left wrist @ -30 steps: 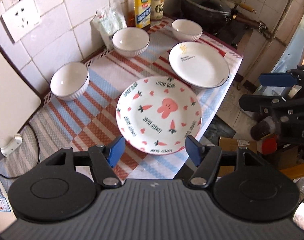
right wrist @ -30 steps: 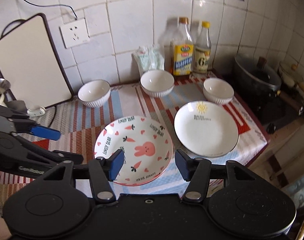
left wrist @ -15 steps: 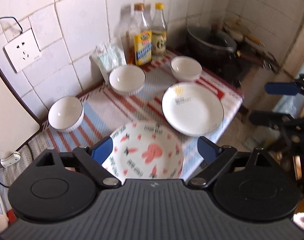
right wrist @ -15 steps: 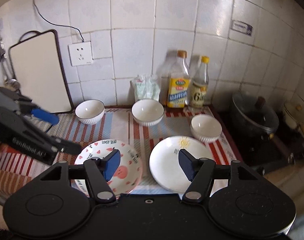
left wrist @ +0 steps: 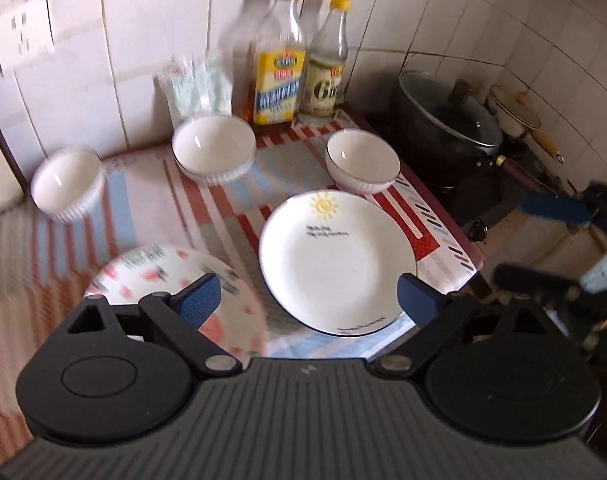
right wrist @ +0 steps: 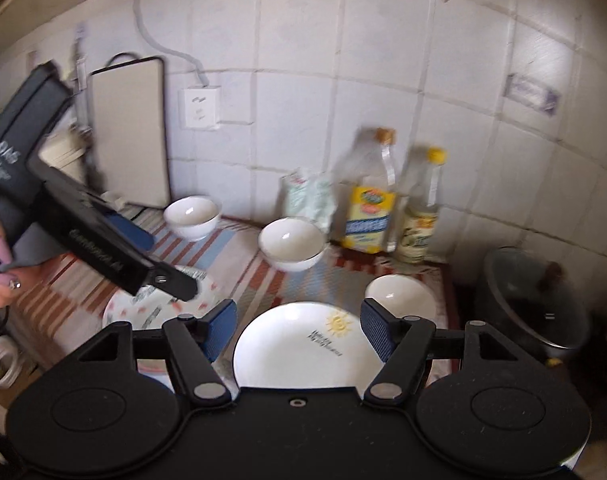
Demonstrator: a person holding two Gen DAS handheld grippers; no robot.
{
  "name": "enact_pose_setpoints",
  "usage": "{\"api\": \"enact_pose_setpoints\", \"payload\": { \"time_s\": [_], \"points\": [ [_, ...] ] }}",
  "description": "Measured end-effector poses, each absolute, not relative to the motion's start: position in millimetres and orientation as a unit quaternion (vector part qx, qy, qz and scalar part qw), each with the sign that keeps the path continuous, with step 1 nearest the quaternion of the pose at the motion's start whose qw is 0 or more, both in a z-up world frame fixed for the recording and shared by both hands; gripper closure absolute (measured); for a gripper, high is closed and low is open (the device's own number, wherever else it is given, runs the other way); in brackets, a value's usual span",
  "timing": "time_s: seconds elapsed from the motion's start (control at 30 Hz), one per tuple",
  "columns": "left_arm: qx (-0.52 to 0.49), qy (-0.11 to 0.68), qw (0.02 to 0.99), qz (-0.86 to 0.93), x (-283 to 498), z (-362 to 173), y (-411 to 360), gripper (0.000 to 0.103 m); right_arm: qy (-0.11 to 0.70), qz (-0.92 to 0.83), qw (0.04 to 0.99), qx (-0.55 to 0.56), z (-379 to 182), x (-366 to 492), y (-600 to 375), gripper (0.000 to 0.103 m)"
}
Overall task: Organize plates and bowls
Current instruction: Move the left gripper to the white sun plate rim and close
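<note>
A white plate with a sun mark point(left wrist: 337, 264) point(right wrist: 307, 348) lies at the front right of the striped cloth. A pink rabbit-print plate point(left wrist: 159, 276) point(right wrist: 159, 304) lies to its left. Three white bowls stand behind: left point(left wrist: 67, 184) point(right wrist: 191, 216), middle point(left wrist: 213, 148) point(right wrist: 291, 242), right point(left wrist: 361, 160) point(right wrist: 397, 294). My left gripper point(left wrist: 307, 298) is open and empty above the front edge, between the two plates. My right gripper point(right wrist: 299, 330) is open and empty over the sun plate's near side. It also shows at the right of the left wrist view point(left wrist: 543, 240).
Two bottles point(left wrist: 279, 64) point(left wrist: 327, 64) and a packet point(left wrist: 195, 84) stand against the tiled wall. A black lidded pot point(left wrist: 443, 120) sits on the stove at right. A cutting board point(right wrist: 131, 132) leans at left under a wall socket point(right wrist: 199, 108).
Both grippers have drawn back, risen and turned right. The sun plate now sits centred in both views. The rabbit plate has slid toward the left. Both stay open.
</note>
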State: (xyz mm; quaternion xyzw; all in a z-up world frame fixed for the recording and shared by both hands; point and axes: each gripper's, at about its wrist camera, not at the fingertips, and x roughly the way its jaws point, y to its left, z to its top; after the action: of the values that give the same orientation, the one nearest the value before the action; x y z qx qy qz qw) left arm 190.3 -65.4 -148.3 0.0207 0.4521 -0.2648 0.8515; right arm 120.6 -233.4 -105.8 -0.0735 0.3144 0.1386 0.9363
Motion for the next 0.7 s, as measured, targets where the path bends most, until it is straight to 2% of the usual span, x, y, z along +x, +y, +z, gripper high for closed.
{"api": "enact_pose_setpoints", "payload": {
  "time_s": [0.07, 0.2, 0.37, 0.4, 0.63, 0.7],
  "points": [
    [0.007, 0.467, 0.846, -0.256, 189, -166, -79, 0.012, 0.325, 0.152, 0.931, -0.060, -125, 128, -246, 0.030],
    [-0.014, 0.499, 0.833, -0.238, 184, -196, -101, 0.025, 0.373, 0.140, 0.917, -0.009, -163, 146, -270, 0.030],
    [-0.037, 0.527, 0.823, -0.207, 180, -228, -112, 0.036, 0.404, 0.098, 0.909, 0.046, -197, 156, -295, 0.030],
    [-0.041, 0.527, 0.824, -0.201, 180, -233, -114, 0.040, 0.408, 0.092, 0.907, 0.053, -203, 158, -298, 0.030],
    [-0.043, 0.519, 0.839, -0.158, 181, -256, -123, 0.049, 0.432, 0.059, 0.896, 0.089, -246, 169, -312, 0.032],
    [-0.040, 0.521, 0.840, -0.149, 184, -261, -126, 0.055, 0.438, 0.047, 0.891, 0.107, -256, 175, -317, 0.034]
  ]
}}
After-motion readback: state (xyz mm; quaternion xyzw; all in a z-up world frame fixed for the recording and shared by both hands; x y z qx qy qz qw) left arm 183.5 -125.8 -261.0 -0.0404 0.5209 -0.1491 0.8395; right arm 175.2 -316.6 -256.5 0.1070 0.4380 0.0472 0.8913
